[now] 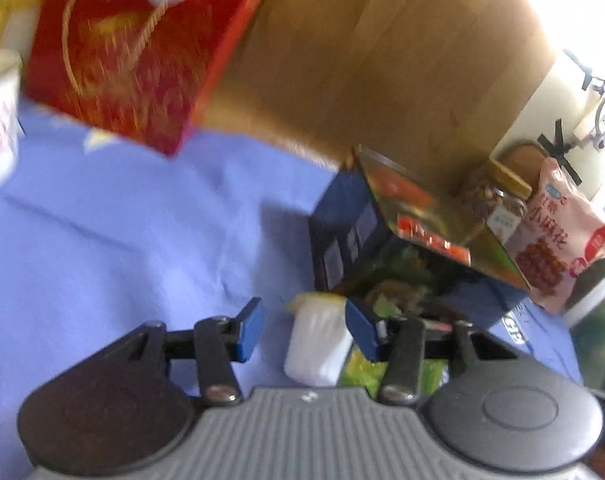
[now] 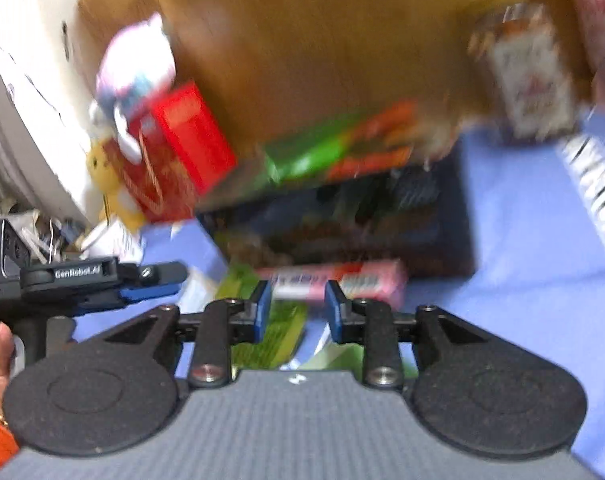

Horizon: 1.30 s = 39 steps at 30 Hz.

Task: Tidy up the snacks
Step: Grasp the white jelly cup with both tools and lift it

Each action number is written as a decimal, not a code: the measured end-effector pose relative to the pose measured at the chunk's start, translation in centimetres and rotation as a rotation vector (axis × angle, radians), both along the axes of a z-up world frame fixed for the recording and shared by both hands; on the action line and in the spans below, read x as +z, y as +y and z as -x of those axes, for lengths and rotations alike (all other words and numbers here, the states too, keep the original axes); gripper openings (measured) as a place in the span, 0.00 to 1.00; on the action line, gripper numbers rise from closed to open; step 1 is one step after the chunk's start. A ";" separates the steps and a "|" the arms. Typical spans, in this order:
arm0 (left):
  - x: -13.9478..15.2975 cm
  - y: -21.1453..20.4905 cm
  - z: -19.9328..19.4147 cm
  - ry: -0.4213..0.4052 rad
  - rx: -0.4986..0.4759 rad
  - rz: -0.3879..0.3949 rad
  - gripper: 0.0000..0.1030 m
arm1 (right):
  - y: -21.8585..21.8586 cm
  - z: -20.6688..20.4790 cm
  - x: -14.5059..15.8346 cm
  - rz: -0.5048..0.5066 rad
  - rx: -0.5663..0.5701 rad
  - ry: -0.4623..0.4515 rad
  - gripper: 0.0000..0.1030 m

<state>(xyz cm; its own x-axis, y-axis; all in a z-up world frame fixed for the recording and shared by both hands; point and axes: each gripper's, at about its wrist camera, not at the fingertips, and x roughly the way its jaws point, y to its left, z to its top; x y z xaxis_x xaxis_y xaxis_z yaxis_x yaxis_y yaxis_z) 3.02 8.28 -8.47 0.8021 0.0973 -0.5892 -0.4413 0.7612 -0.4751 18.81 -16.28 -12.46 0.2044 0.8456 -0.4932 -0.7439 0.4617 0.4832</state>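
Snacks lie on a desk w/ a blue cloth (image 1: 102, 240). One dark blue box (image 1: 354, 236), printed lid raised, sits just ahead-right of the left hand-held gripper (image 1: 302, 326); contents too blurred to tell. One white packet (image 1: 318, 344) lies between its blue pads, which stand apart, not clamping. One red box (image 1: 142, 52) w/ gold cord far ahead-left. One nut jar (image 1: 498, 200) + one pink bag (image 1: 558, 236) beyond the blue box. Right hand-held gripper (image 2: 296, 308): pads apart, empty; one pink pack (image 2: 342, 280) just ahead.
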 end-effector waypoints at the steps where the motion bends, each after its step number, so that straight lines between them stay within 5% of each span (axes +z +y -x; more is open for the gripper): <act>1: -0.4 -0.2 -0.3 -0.005 -0.014 0.022 0.44 | 0.7 0.0 -0.6 0.009 -0.003 0.022 0.32; 7: -1.2 -3.5 0.4 0.029 -0.043 -0.054 0.35 | 1.1 2.9 0.0 0.034 0.030 -0.014 0.32; 15: -2.0 -5.3 9.1 -0.065 -0.054 0.047 0.35 | -5.0 7.7 1.5 -0.025 -0.008 -0.188 0.33; 18: -2.4 -5.4 11.4 -0.080 -0.020 0.136 0.35 | -4.5 9.5 1.3 -0.081 0.160 -0.101 0.33; 21: -2.9 -6.4 12.6 -0.101 0.011 0.187 0.39 | -2.6 12.5 0.7 -0.030 0.313 -0.138 0.35; 23: -2.4 -7.0 12.8 -0.084 -0.023 0.179 0.51 | -2.0 14.0 0.4 0.013 0.359 -0.204 0.42; 31: 1.9 -6.4 13.0 -0.094 -0.028 -0.087 0.57 | 0.0 16.9 0.3 0.067 0.375 -0.292 0.59; 35: 1.7 -7.0 9.7 -0.071 -0.126 -0.117 0.52 | 2.6 16.7 -0.2 0.112 0.325 -0.292 0.57; 39: -0.5 -6.6 8.2 -0.006 -0.148 -0.003 0.38 | 1.9 15.8 -0.3 0.120 0.310 -0.286 0.35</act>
<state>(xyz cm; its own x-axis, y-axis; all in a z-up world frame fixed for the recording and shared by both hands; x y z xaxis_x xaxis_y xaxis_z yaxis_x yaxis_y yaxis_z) -5.20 1.68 -8.94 0.8113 -0.0206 -0.5842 -0.3211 0.8194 -0.4748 2.96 -14.41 -12.77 0.0925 0.8286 -0.5522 -0.9521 0.2359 0.1945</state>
